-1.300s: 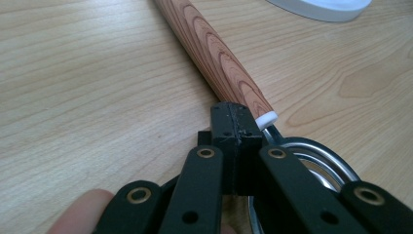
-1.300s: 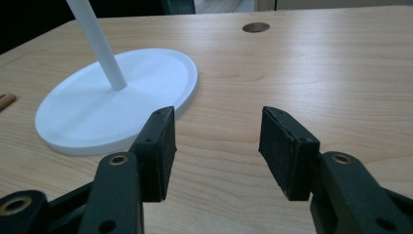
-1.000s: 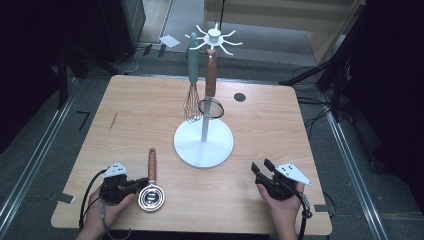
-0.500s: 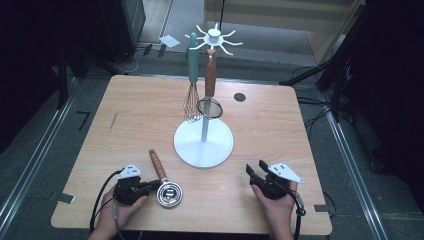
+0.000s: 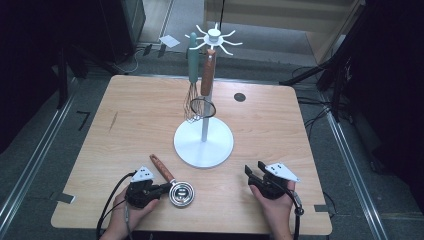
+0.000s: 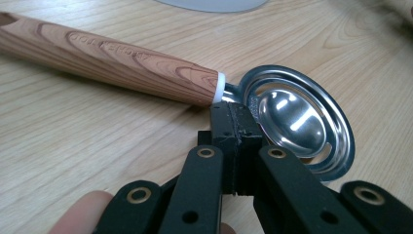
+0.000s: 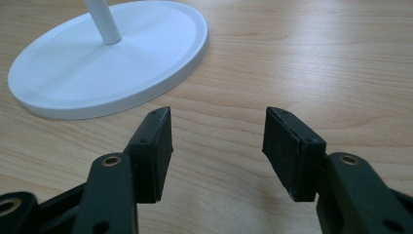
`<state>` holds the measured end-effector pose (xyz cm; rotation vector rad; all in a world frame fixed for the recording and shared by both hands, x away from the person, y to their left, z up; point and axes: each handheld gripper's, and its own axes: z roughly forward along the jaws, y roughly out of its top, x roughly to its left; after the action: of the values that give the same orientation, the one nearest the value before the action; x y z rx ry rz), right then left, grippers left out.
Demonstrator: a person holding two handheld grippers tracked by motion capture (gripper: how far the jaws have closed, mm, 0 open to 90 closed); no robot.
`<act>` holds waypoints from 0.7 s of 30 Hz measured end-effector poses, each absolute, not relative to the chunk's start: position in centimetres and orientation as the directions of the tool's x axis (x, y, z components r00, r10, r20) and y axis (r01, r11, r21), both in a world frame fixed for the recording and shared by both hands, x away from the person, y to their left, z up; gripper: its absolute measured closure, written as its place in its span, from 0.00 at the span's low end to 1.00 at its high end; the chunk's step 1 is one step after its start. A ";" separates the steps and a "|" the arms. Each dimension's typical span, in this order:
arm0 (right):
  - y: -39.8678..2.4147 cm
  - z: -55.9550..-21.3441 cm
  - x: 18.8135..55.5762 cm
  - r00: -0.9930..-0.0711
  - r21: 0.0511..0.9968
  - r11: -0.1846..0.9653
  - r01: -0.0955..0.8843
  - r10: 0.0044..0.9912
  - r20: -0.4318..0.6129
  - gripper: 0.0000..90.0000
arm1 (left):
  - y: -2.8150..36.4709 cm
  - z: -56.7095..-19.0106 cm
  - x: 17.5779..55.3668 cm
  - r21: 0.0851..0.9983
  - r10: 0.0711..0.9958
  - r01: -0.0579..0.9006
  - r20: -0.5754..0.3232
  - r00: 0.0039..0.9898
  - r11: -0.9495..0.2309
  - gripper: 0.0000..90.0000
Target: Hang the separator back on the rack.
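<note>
Since 1 second ago, your left gripper (image 5: 161, 189) has slid along the near edge of the table (image 5: 130, 115) toward its middle, and the strainer spoon (image 5: 172, 181) has come with it; your right gripper (image 5: 253, 173) has kept its place near the right front corner.

Your left gripper's jaws are fully closed, pad against pad, and their tips sit at the spoon's metal neck, just where the white collar ends the wooden handle (image 6: 112, 61). In the left gripper view the closed tip (image 6: 233, 122) meets the rim of the steel bowl (image 6: 297, 117), which lies flat on the wood to the right of the jaws, while the handle runs off to the upper left. Whether the pads pinch the thin rim or only press against it, you cannot tell from these views.

Your right gripper's jaws stand about half open with bare table between them (image 7: 217, 141); nothing is held. They point toward the white round base (image 7: 97, 68) of the utensil stand (image 5: 204, 140), which lies just ahead and to the left of them, not touching.

On that stand hang 2 utensils: a whisk (image 5: 192, 80) with a green handle and a brown-handled tool (image 5: 207, 75).
</note>
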<state>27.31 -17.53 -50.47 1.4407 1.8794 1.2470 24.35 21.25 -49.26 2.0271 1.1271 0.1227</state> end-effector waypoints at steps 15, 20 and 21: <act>-15.0 -49.2 26.5 -0.465 0.854 0.068 0.516 0.859 0.213 0.62 | 18.4 -49.3 23.9 0.689 0.719 0.645 -0.260 0.645 -0.329 1.00; -12.6 -48.0 26.0 -0.548 0.864 0.105 0.492 0.809 0.213 0.66 | 20.8 -47.8 24.2 0.736 0.752 0.625 -0.252 0.609 -0.260 1.00; -12.0 -47.8 25.9 -0.562 0.864 0.108 0.492 0.797 0.220 0.67 | 21.5 -47.5 24.5 0.742 0.767 0.621 -0.239 0.595 -0.251 1.00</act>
<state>25.90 -12.04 -47.82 1.2689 2.0907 1.4352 24.53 21.52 -47.55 1.9673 1.1046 0.2151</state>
